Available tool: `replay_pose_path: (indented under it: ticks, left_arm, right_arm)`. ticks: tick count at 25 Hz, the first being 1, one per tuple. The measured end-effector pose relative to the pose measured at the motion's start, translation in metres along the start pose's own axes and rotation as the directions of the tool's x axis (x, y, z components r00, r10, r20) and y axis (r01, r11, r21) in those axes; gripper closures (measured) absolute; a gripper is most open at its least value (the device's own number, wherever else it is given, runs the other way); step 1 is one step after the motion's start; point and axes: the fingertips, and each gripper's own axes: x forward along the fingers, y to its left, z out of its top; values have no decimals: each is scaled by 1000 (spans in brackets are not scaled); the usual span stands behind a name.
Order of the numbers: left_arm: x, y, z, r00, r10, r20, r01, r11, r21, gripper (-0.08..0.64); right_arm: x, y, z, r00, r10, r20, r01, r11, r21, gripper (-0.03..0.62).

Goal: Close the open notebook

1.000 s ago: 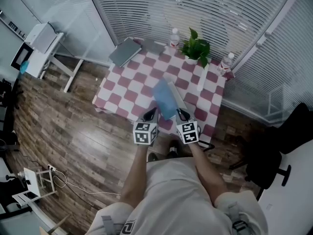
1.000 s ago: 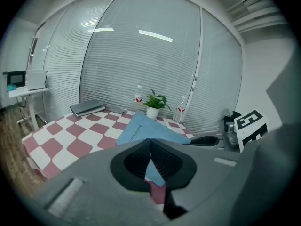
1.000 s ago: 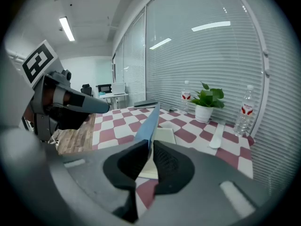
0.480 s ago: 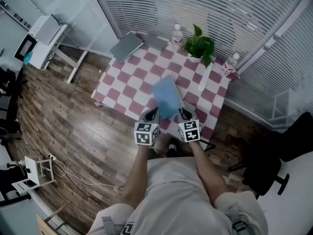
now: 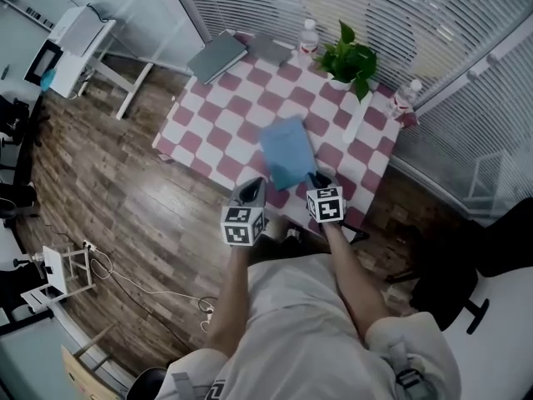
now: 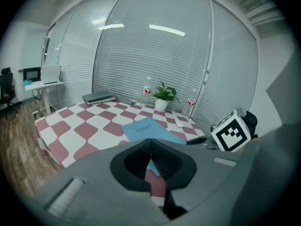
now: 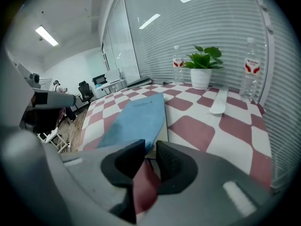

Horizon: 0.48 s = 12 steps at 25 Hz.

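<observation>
The blue notebook (image 5: 287, 151) lies flat and closed on the red-and-white checkered table (image 5: 218, 119), cover up. My right gripper (image 5: 316, 179) is at its near right corner. In the right gripper view the notebook (image 7: 136, 117) runs away from my right gripper (image 7: 150, 147). Its jaws have just been opening and stand apart, with the notebook's near edge at the mouth of the gap, untouched by the pads. My left gripper (image 5: 252, 192) hovers just left of the notebook's near end. In the left gripper view my left gripper (image 6: 150, 142) is shut and empty, the notebook (image 6: 146, 128) beyond it.
At the table's far edge stand a potted plant (image 5: 354, 61), two water bottles (image 5: 310, 36) (image 5: 405, 97), a closed grey laptop (image 5: 218, 55) and a flat white object (image 5: 358, 123). Window blinds close off the far side. A black office chair (image 5: 466, 282) stands to my right.
The notebook's blue cover, raised with white pages showing a second ago, now lies flat. Both grippers have sunk toward the table's near edge, the right one more.
</observation>
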Motion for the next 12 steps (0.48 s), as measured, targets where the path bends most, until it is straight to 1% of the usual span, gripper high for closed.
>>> replay_pose_path:
  ticks: [3, 9, 10, 12]
  left_arm:
    - [-3, 3, 9, 999, 12, 37, -12, 1000, -2, 552]
    - [-8, 0, 11, 998, 21, 64, -20, 1000, -21, 552]
    - [-11, 0, 11, 998, 24, 63, -22, 999, -23, 552]
    - [-17, -2, 9, 998, 27, 60, -26, 999, -25, 552]
  right_arm:
    - [3, -2, 1, 1000, -6, -16, 6, 1000, -7, 511]
    - [4, -1, -1, 999, -29, -18, 29, 999, -22, 502]
    - [3, -1, 0, 999, -37, -11, 37, 999, -24, 483]
    - [-4, -3, 4, 999, -54, 8, 54, 998, -28, 468]
